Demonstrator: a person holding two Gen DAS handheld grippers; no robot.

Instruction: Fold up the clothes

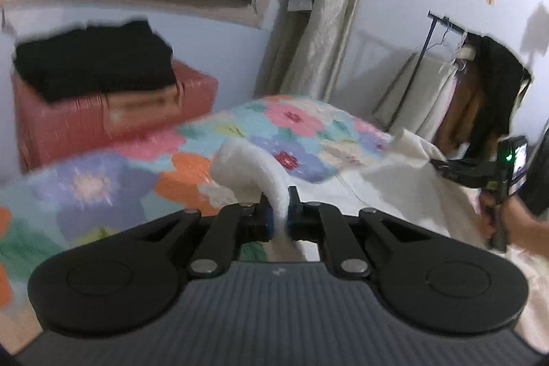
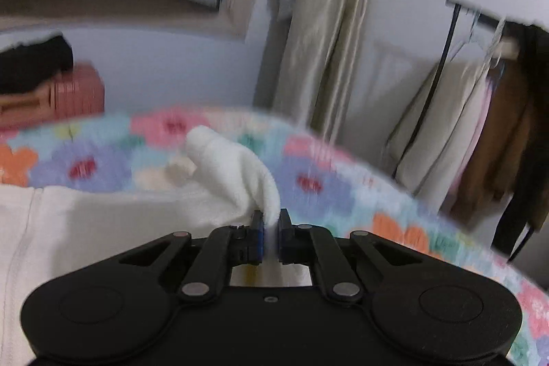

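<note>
1. Left claw [image 1: 278, 211]: jaws narrowed onto a thick fold of the white garment [image 1: 387, 184]. The pinched edge curls up and forward out of the jaws.
2. Right claw [image 2: 271, 225]: jaws narrowed onto another bunched edge of the same white garment [image 2: 103, 215]. In the left wrist view this claw appears at far right, in the person's hand [image 1: 494, 218].
3. Garment location: the body of the cloth lies on the floral bedspread [image 1: 291, 119] of the bed, spread between the two claws.
4. Governing relation: the garment's held edge appears to run left to right from one claw to the other. The slack cloth lies to the right of the left claw and to the left of the right claw.
5. Judgement: each claw is nearest its own corner. The next fold likely requires both to travel together, keeping the edge taut.
6. Both views are motion-blurred; seam detail cannot be confirmed.
</note>
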